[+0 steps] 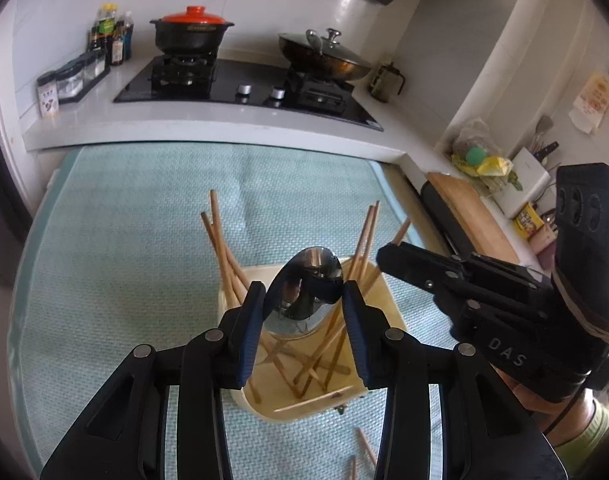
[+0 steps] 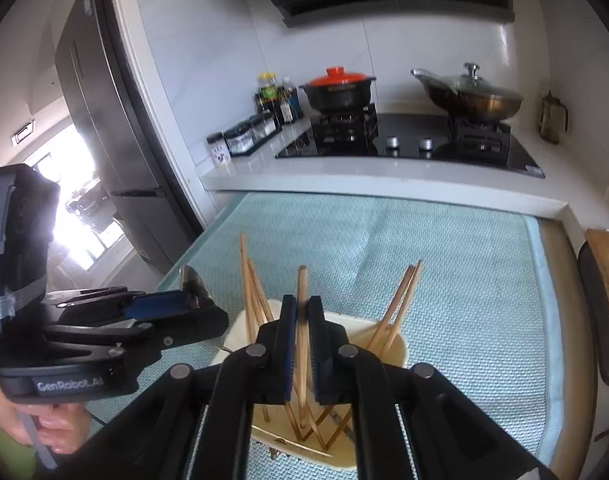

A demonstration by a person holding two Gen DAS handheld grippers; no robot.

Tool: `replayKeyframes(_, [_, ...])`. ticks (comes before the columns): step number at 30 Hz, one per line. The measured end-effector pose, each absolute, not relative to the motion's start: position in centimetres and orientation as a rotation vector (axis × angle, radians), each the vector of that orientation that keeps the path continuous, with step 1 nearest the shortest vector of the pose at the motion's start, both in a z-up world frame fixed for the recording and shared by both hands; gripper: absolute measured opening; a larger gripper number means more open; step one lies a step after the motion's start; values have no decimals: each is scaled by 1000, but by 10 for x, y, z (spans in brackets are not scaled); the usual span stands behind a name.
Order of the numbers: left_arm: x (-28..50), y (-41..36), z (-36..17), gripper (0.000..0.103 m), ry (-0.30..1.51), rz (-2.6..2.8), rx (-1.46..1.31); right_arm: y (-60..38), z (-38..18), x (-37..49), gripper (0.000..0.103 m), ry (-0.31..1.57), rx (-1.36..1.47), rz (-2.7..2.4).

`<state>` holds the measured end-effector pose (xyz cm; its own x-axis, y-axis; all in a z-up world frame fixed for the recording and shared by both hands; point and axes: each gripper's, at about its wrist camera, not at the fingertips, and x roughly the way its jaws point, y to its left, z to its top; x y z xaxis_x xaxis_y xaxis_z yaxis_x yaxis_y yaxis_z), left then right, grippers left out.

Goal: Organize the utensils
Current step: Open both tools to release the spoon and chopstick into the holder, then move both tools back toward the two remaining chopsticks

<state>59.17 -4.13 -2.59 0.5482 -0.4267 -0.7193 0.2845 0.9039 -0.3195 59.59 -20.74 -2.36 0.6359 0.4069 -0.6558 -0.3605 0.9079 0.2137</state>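
My left gripper [image 1: 303, 296] is shut on a shiny metal spoon [image 1: 304, 288], its bowl standing up between the blue pads. Directly below sits a cream utensil holder [image 1: 392, 304] with several wooden chopsticks [image 1: 220, 248] leaning in it. In the right wrist view my right gripper [image 2: 302, 306] is shut on one wooden chopstick [image 2: 302, 280], held upright over the same holder [image 2: 398, 346]. The left gripper [image 2: 200, 308] with the spoon [image 2: 192, 280] shows at the left there. The right gripper [image 1: 384, 258] hovers at the holder's right rim. Loose chopsticks [image 1: 366, 446] lie on the mat near me.
A teal mat [image 1: 124, 240] covers the counter. Behind it is a gas hob [image 1: 244, 80] with a red-lidded pot [image 1: 192, 30] and a lidded wok [image 1: 324, 52]. Sauce bottles [image 1: 112, 36] stand far left, a wooden cutting board [image 1: 472, 216] at the right, a fridge [image 2: 104, 120] at the left.
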Motion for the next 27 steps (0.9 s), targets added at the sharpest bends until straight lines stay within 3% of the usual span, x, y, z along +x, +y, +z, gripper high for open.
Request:
replayKeyframes(6, [608, -32, -40, 42, 927, -358, -204, -205, -39, 625, 12, 808, 73, 419])
replayKeyframes(8, [610, -26, -36, 54, 921, -338, -224, -207, -35, 625, 45, 799, 77, 414])
replayKeyframes(10, [606, -21, -26, 69, 892, -324, -231, -208, -27, 619, 53, 779, 72, 411])
replayKeyframes(18, [553, -5, 24, 83, 787, -293, -168, -223, 30, 569, 53, 663, 11, 355])
replayKeyframes(21, [507, 4, 38, 93, 744, -288, -111, -236, 55, 530, 54, 600, 9, 332])
replayKeyframes(27, [402, 32, 27, 98, 705, -280, -68, -257, 72, 420, 55, 527, -49, 336])
